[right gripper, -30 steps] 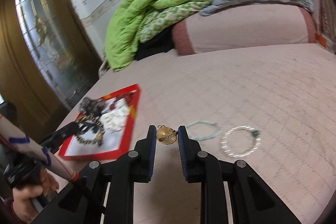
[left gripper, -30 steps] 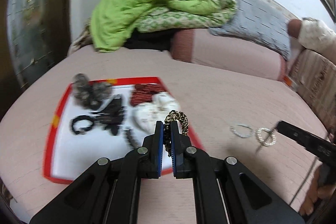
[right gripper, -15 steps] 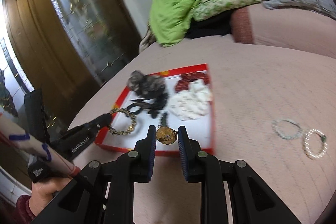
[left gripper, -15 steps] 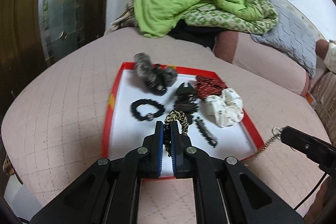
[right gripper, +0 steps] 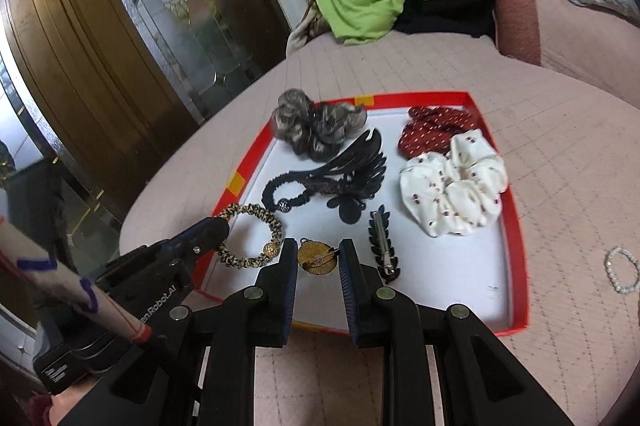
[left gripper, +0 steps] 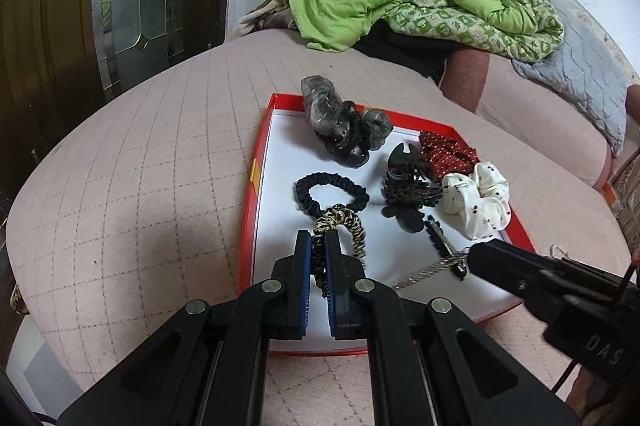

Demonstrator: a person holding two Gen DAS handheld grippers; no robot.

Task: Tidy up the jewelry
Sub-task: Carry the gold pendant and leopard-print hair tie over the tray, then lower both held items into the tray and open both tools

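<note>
On pink bedding, red tray (right gripper: 516, 226) holds scrunchies; left fingers (left gripper: 318, 250) pinch leopard scrunchie (left gripper: 344, 222), right fingers (right gripper: 318, 258) clasp gold brooch (right gripper: 316, 256).

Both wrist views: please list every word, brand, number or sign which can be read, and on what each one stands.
"DAS": on the black body of the right gripper, at the lower right of the left wrist view.
"enRobot.AI": on the black body of the left gripper, in the right wrist view; the beginning of the word is hidden.
Blue pen marks on the white sleeve: no legible letters.
The red tray and its yellow patches: no text visible.
</note>
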